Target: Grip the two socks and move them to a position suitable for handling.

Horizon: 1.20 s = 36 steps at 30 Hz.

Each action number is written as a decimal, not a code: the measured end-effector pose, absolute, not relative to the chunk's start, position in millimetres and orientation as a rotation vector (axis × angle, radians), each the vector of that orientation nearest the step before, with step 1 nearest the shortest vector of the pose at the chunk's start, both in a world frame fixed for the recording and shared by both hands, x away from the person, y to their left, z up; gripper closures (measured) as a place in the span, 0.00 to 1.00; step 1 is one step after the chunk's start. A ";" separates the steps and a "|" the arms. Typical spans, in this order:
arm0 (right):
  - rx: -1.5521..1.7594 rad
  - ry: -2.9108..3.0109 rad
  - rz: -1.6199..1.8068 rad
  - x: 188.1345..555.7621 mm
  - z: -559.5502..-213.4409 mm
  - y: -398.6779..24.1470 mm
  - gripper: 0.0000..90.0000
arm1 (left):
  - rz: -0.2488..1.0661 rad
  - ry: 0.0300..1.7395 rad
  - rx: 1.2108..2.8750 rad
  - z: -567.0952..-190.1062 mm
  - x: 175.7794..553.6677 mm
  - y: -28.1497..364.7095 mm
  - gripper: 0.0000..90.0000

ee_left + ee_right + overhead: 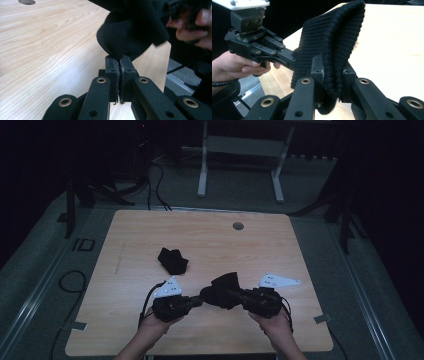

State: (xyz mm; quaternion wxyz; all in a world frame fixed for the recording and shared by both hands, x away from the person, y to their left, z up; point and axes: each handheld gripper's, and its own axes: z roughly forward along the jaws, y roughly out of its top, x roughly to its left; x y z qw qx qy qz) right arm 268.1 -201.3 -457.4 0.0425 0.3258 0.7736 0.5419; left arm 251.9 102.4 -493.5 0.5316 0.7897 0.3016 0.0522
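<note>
A black knitted piece [223, 289] hangs between my two grippers, just above the wooden table [210, 245] near its front edge. My left gripper [200, 299] is shut on the piece's left end; in the left gripper view the jaws [119, 60] meet on a thin fold of the knit [130, 32]. My right gripper [241, 296] is shut on its ribbed part [332, 45], which bulges thickly between the jaws [332, 75]. The left gripper [291, 59] faces it from the left in the right gripper view. A second black knitted piece [172, 260] lies crumpled on the table behind.
A round grey hole [238, 226] sits near the table's far edge. A white-legged frame [240, 150] stands on the floor beyond. Cables [70, 281] lie on the grey floor at left. The surroundings are dark.
</note>
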 end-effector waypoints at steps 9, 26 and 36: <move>1.033 2.325 1.673 265.9 -454.4 -218.5 0.87 | 0.164 0.723 1.894 -484.9 246.7 111.1 0.97; 1.294 2.267 1.561 257.4 -486.4 -274.6 0.91 | 0.129 0.822 1.956 -501.8 234.4 147.0 0.97; 1.386 2.405 1.347 261.1 -538.7 -273.7 0.86 | 0.010 0.905 2.043 -548.4 243.5 147.1 0.97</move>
